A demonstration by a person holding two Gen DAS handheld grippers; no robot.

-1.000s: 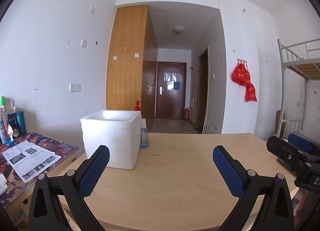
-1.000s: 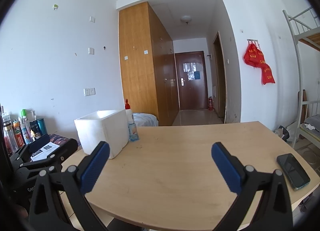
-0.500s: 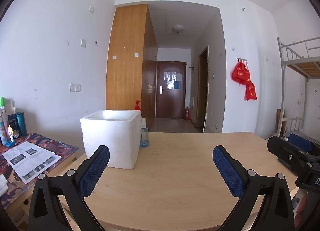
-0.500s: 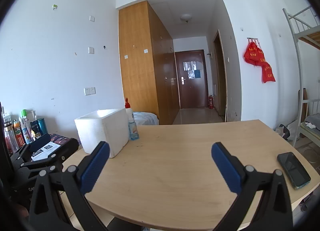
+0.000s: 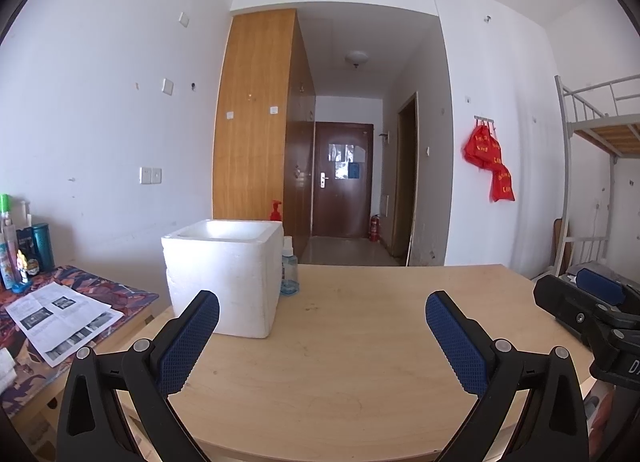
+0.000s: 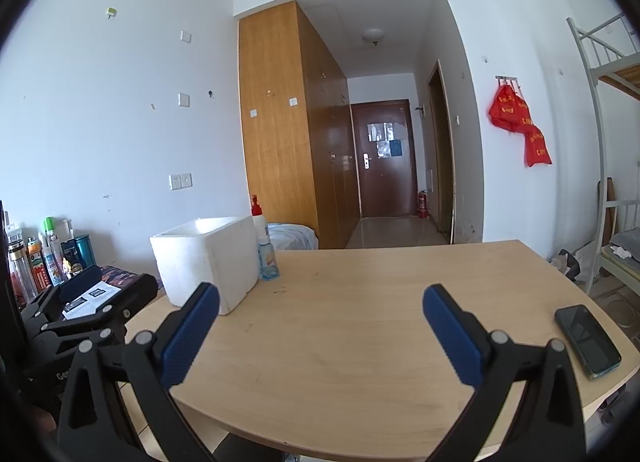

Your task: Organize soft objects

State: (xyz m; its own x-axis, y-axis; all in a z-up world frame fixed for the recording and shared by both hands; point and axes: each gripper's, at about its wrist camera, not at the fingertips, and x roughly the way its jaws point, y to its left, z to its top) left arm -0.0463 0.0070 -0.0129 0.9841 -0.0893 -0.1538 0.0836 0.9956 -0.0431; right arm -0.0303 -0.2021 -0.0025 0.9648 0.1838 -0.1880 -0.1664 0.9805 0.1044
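A white foam box point(image 5: 224, 274) stands open-topped at the far left of the wooden table point(image 5: 360, 342); the same foam box point(image 6: 208, 258) shows in the right wrist view. My left gripper point(image 5: 322, 318) is open over the table's near edge, nothing between its blue pads. My right gripper point(image 6: 320, 314) is open too, also holding nothing. Each gripper shows at the edge of the other's view: the right gripper point(image 5: 592, 310) and the left gripper point(image 6: 88, 302). No soft object shows on the table.
A small clear bottle point(image 5: 289, 270) and a red pump bottle point(image 5: 276, 211) stand beside the box. A black phone point(image 6: 587, 334) lies near the table's right edge. A side desk point(image 5: 60, 310) on the left holds papers and bottles. A bunk bed point(image 5: 592, 182) stands right.
Both views have drifted very slightly; the grippers stay open and nothing on the table has moved.
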